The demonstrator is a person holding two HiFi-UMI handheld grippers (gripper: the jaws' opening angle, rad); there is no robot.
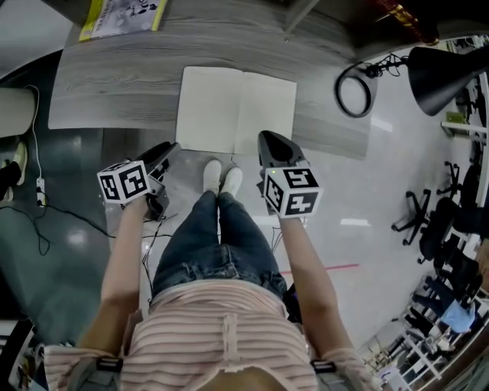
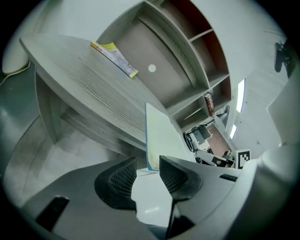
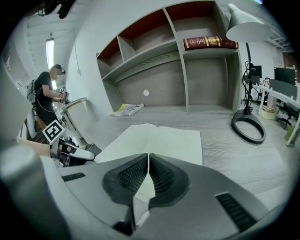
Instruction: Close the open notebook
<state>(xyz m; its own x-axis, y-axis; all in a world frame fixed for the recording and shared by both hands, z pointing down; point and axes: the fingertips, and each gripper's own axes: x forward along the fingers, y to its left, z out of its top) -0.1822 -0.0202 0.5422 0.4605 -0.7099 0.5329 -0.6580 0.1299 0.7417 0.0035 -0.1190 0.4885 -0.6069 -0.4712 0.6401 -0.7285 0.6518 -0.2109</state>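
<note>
Grey wood-grain bench point(image 1: 114, 84) carries the notebook point(image 1: 237, 111), which lies open and flat with both blank pages up, right at the bench's near edge. I have my left hand-held gripper point(image 1: 170, 149) just off the notebook's near left corner. Its jaws stand wide apart, and in the left gripper view the corner of the notebook point(image 2: 161, 136) shows in line with the gap, with neither pad pressing on it. My right hand-held gripper point(image 1: 271, 137) sits at the near edge of the right page. Its jaws are closed together, and I see nothing pinched between them in the right gripper view. A yellow booklet point(image 1: 122, 17) lies at the far left of the bench, and a black lamp point(image 1: 355, 90) stands to the right.
</note>
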